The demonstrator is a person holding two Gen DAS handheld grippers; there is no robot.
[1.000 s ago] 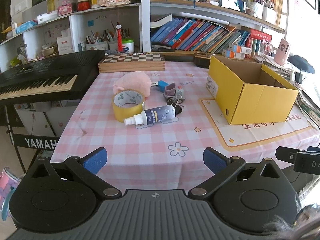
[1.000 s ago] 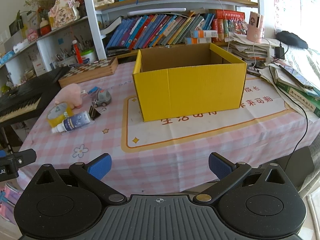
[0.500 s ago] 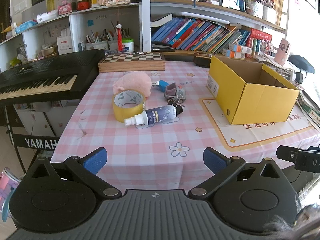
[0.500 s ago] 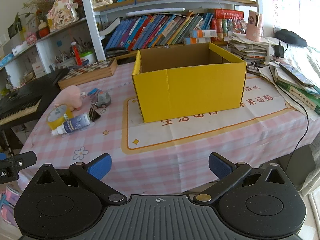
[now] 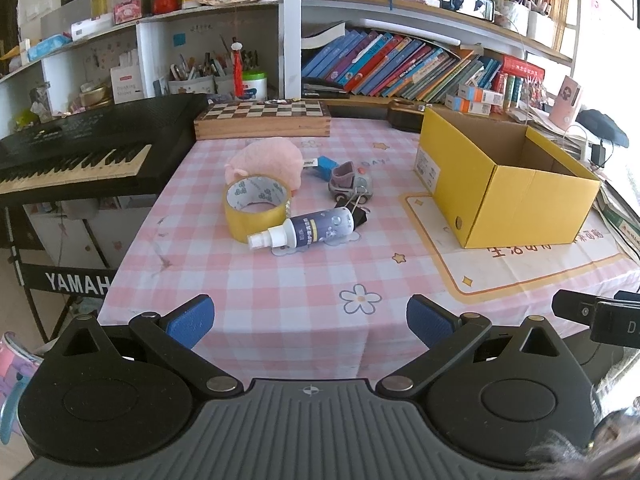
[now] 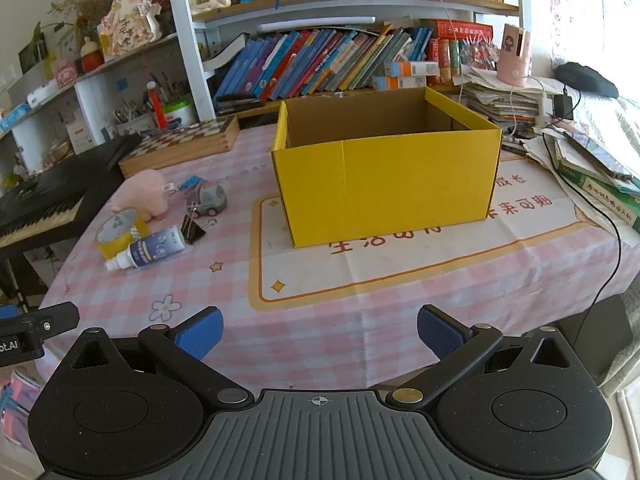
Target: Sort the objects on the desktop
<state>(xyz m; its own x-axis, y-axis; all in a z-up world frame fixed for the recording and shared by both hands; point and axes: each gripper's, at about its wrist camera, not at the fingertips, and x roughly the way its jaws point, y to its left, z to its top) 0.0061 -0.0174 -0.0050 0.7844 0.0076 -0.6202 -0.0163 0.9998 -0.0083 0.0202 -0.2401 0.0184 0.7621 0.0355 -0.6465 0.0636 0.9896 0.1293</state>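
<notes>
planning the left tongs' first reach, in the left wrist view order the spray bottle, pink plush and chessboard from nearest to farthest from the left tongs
1. spray bottle: nearest to the left tongs, lying on its side mid-table.
2. pink plush: farther back, behind the tape roll.
3. chessboard: farthest, at the table's back edge by the shelves.

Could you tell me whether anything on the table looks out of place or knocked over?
The spray bottle lies on its side, nozzle toward the table edge, resting against the tape roll. A black binder clip sits at its base. Nothing looks spilled or damaged; the yellow box stands upright.
</notes>
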